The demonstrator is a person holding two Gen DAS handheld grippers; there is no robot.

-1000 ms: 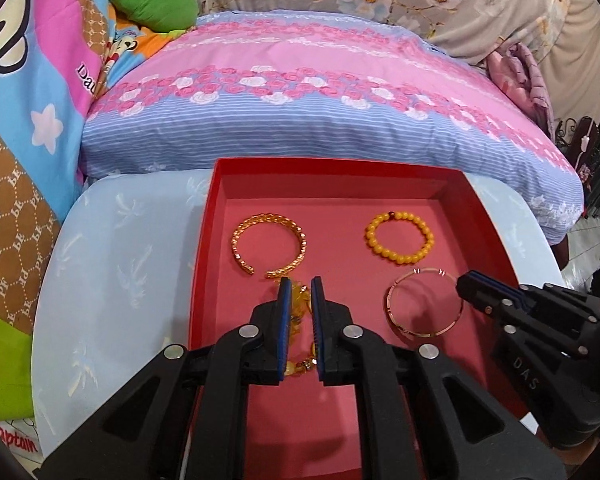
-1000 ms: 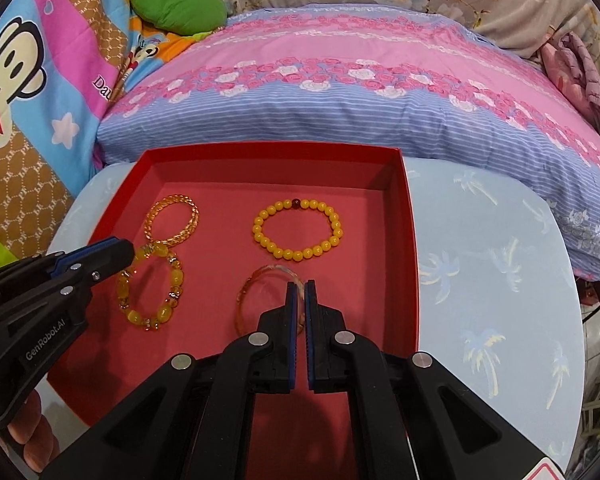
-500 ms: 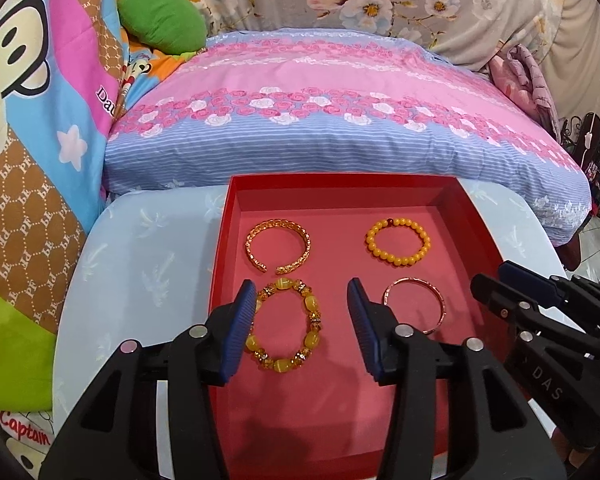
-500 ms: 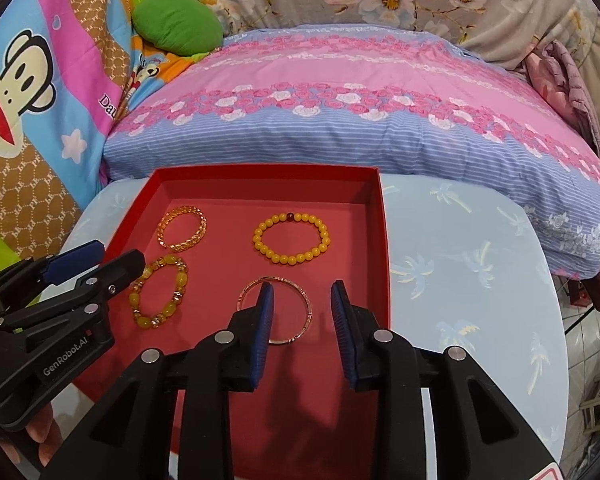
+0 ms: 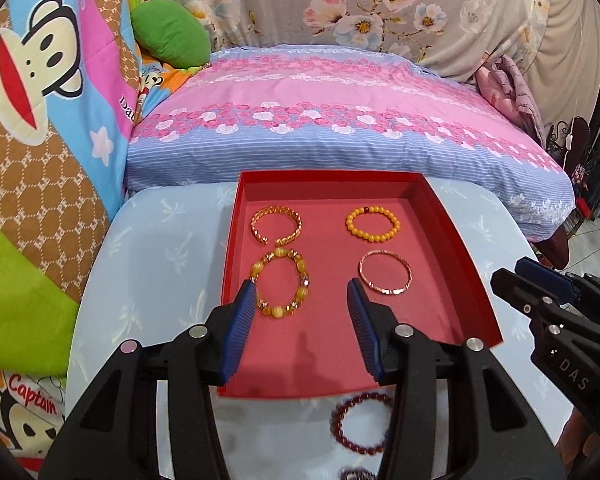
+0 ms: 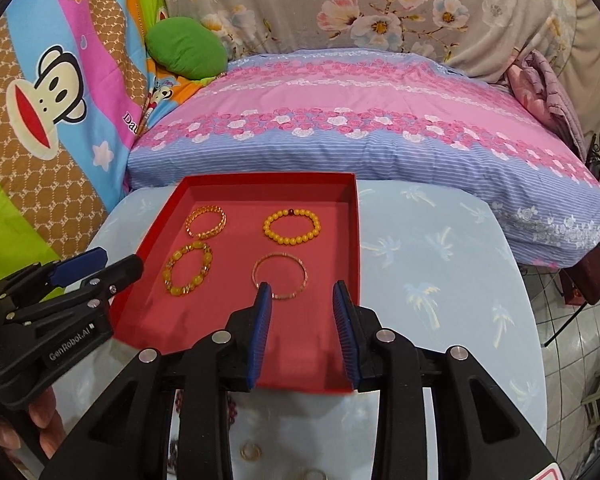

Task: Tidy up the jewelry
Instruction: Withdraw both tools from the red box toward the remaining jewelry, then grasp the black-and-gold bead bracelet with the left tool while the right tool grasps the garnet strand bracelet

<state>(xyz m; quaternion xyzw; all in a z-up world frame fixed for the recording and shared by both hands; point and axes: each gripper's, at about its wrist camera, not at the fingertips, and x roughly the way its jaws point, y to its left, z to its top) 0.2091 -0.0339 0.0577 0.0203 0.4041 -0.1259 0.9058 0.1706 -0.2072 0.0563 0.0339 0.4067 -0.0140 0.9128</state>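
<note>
Both grippers back from the red tray [image 5: 452, 236] — jaws apart, empty — dark beaded bracelet [image 5: 360, 424] nearer.

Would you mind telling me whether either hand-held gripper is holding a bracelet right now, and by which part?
Nothing is held. The left hand-held gripper and the right hand-held gripper, jaws just opened, are empty; four bracelets lie loose in the red tray.

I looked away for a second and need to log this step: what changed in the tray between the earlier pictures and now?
Both grippers let go and backed away. The left gripper, earlier shut on the amber chunky bracelet, has just opened. The right gripper likewise opened off the thin rose-gold bangle. Both pieces lie free in the red tray. The gold cuff and yellow bead bracelet stayed put.
</note>
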